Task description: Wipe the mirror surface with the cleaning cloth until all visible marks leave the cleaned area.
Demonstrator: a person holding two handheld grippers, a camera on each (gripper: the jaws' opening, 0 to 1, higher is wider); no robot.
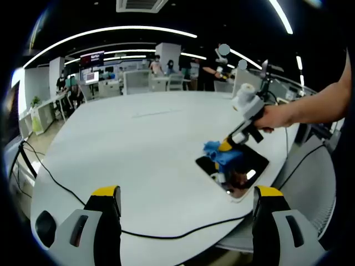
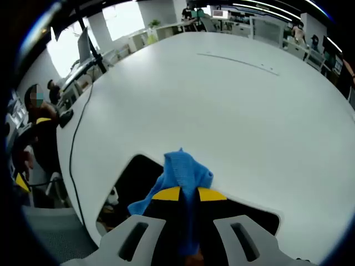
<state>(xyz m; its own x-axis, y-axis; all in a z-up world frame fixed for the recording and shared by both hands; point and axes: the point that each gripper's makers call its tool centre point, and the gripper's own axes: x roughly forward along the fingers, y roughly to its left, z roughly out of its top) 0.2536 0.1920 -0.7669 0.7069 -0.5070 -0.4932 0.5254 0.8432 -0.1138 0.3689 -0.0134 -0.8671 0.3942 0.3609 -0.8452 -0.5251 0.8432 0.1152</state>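
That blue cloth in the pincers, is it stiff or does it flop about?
Probably floppy: the blue cloth bunches and droops around the right tool. Likely light, since a thin pinch holds it. It should drag softly over the mirror.

Left gripper (image 1: 186,202) low at 6 o'clock, jaws wide apart, holding nothing. Right gripper (image 2: 188,194) pinched tight on the blue cloth (image 2: 183,172). Hand (image 1: 277,117) at 3 o'clock, arm stretched out.
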